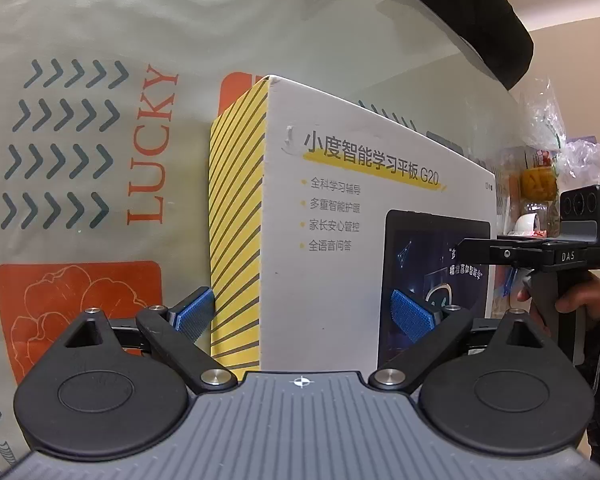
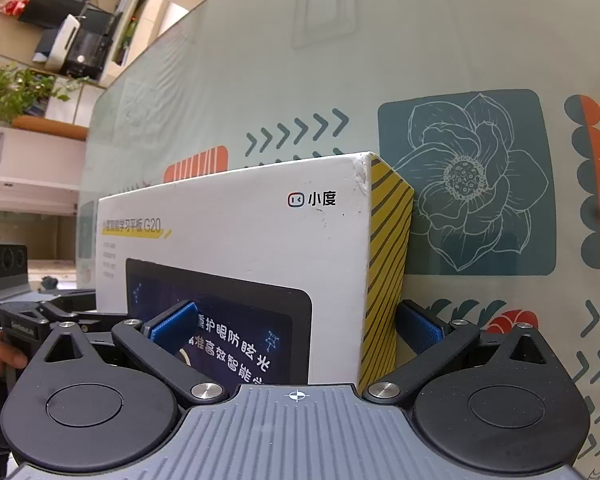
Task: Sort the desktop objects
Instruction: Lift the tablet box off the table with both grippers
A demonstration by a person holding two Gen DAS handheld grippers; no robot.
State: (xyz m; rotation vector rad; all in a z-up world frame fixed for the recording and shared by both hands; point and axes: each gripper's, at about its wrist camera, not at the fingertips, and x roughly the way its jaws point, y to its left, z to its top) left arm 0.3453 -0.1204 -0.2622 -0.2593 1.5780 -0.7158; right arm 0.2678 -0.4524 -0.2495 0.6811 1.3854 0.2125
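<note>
A white tablet box (image 1: 340,220) with yellow striped sides and a tablet picture stands on edge on the patterned tabletop. My left gripper (image 1: 304,316) has its blue pads on either side of one end of the box, gripping its thickness. My right gripper (image 2: 296,328) does the same at the other end of the box (image 2: 240,248), one pad on the printed face and one behind the striped side. The right gripper also shows in the left wrist view (image 1: 540,256), held by a hand.
The glass-covered tablecloth (image 1: 100,140) carries arrows, the word LUCKY and flower panels (image 2: 468,184). Plastic bags and jars (image 1: 548,160) sit past the table's right edge. A shelf with a plant and electronics (image 2: 40,80) stands behind the table.
</note>
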